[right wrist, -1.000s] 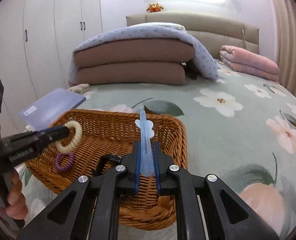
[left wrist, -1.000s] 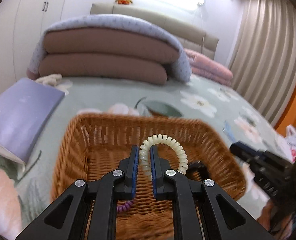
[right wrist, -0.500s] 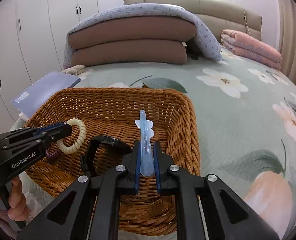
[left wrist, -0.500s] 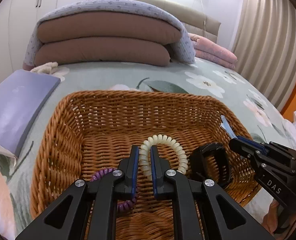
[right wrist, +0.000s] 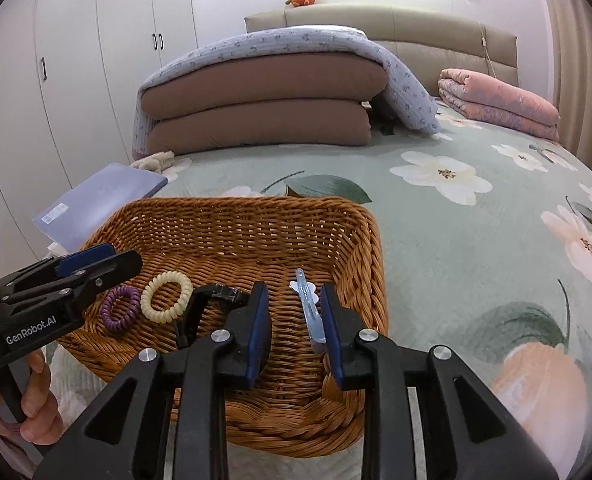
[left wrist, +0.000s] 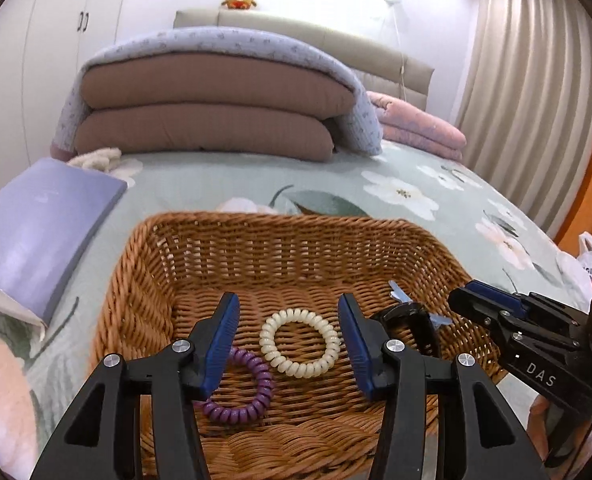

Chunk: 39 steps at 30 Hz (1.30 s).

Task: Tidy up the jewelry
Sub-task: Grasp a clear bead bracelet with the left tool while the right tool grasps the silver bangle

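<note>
A brown wicker basket (left wrist: pixel 288 220) (right wrist: pixel 256 204) stands on the flowered bedspread. On its floor lie a cream coil hair tie (left wrist: pixel 299 343) (right wrist: pixel 166 291), a purple coil hair tie (left wrist: pixel 240 388) (right wrist: pixel 120 307) and a black bracelet (left wrist: pixel 411 320) (right wrist: pixel 204 304). My left gripper (left wrist: pixel 288 312) (right wrist: pixel 116 256) hangs over the basket with its jaws opening. The cream tie lies loose between them, untouched. My right gripper (right wrist: pixel 294 320) (left wrist: pixel 467 296) is also opening. A pale blue hair clip (right wrist: pixel 309 308) (left wrist: pixel 399 296) rests on the basket floor beside its right finger, with a gap on the other side.
A lilac flat box (left wrist: pixel 44 224) lies left of the basket. Folded brown duvets (left wrist: pixel 208 120) under a blue quilt and a pink blanket (right wrist: pixel 495 100) sit at the head of the bed. A person's hand (right wrist: pixel 36 400) grips the left handle. A white bag (left wrist: pixel 583 256) is at the right.
Both grippers came lower over the basket, then their jaws spread. The cream tie dropped from the left gripper onto the basket floor. The blue clip left the right gripper's grip.
</note>
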Each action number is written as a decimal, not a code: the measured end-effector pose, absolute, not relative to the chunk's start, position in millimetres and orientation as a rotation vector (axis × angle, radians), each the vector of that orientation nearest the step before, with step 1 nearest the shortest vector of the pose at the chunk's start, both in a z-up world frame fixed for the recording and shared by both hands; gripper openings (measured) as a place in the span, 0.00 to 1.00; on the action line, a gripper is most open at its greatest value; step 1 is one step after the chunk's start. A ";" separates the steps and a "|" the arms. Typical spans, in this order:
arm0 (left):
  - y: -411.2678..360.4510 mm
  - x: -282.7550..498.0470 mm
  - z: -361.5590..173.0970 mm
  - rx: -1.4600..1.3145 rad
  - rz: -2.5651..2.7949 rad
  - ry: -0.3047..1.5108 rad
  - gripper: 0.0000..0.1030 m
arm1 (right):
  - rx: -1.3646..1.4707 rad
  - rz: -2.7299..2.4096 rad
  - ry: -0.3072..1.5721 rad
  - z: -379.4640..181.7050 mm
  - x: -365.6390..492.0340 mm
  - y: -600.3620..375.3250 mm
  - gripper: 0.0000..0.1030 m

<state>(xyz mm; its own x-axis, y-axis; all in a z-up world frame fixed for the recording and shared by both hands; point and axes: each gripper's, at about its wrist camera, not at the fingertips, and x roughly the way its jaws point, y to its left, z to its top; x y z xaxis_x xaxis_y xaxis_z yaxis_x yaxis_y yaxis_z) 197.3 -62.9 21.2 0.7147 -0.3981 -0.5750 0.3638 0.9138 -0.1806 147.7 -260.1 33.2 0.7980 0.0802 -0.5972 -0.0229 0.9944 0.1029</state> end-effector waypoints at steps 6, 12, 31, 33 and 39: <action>-57.4 183.8 31.4 -0.060 -0.416 0.613 0.51 | 0.083 0.026 0.556 50.0 127.0 -259.7 0.28; -30.8 143.2 51.1 -0.101 -0.445 0.580 0.51 | 0.110 0.054 0.491 73.3 77.0 -253.9 0.29; 23.5 -29.6 -21.7 -0.239 -0.580 0.836 0.47 | 0.360 0.128 0.745 -13.9 -90.8 -238.8 0.29; 13.8 -30.8 -30.1 -0.247 -0.595 0.882 0.45 | 0.372 0.121 0.773 -20.8 -99.8 -236.6 0.29; -1.4 -16.2 -42.1 -0.277 -0.550 0.917 0.45 | 0.398 0.116 0.784 -30.4 -99.9 -233.9 0.29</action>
<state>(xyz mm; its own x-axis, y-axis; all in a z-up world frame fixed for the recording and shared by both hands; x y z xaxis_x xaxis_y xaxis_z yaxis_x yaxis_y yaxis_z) -16.2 -1.4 -42.1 0.4847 -0.5591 -0.6727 0.3300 0.8291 -0.4513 -99.9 -233.9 -30.4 0.7058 0.2474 -0.6638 0.0451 0.9194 0.3906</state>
